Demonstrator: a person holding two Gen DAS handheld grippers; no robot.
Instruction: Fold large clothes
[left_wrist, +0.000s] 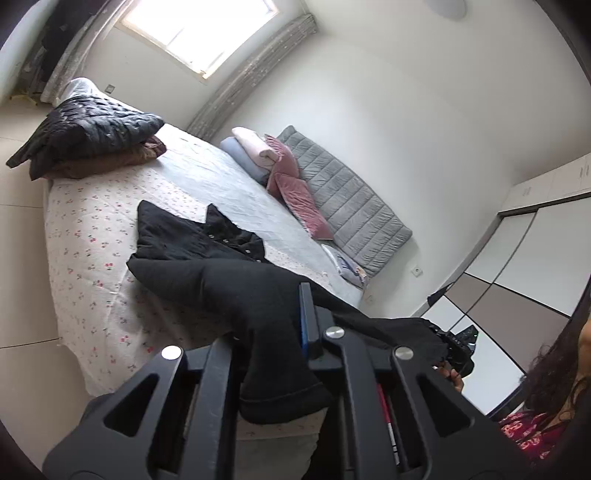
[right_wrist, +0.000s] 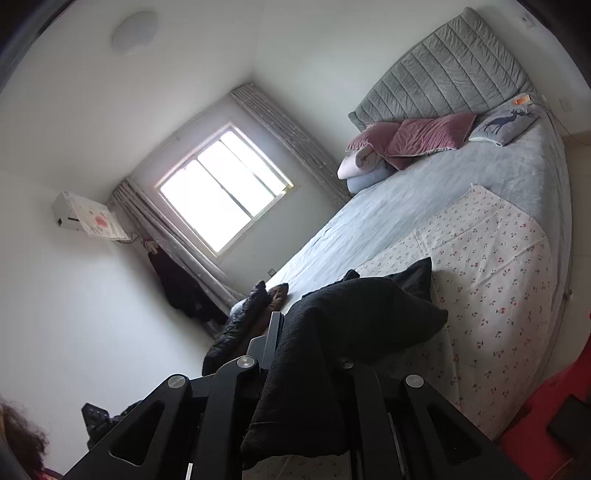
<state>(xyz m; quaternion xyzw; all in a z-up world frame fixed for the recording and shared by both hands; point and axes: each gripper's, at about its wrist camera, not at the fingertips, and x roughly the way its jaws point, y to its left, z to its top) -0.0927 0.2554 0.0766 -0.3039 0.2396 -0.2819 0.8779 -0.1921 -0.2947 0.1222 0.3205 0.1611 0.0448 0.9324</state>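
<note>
We hold the left hand-held gripper (left_wrist: 273, 332) clamped on a fold of the black garment (left_wrist: 207, 269); the cloth passes between its fingers (left_wrist: 306, 314) and hangs down over the frame toward the camera. Our right hand-held gripper (right_wrist: 306, 343) likewise pinches the black garment, with cloth bunched between the jaws and draped below them; its far finger is buried in the fabric, so we can only say the grip looks closed on it.

From the left wrist view, the rest of the garment trails out onto the bed (left_wrist: 88, 236), its buttoned part lying flat on the cherry-print sheet (left_wrist: 96, 295). Farther along the bed, near its far corner, a black quilted jacket (left_wrist: 92, 125) rests on top of a brown folded piece (left_wrist: 110, 162). At the head of the bed, pink cushions (left_wrist: 295, 184) and rolled pale bedding (left_wrist: 251, 147) lean against the grey padded headboard (left_wrist: 351, 206). Behind all this a bright window (right_wrist: 225, 188) sits between grey curtains (right_wrist: 295, 140).
</note>
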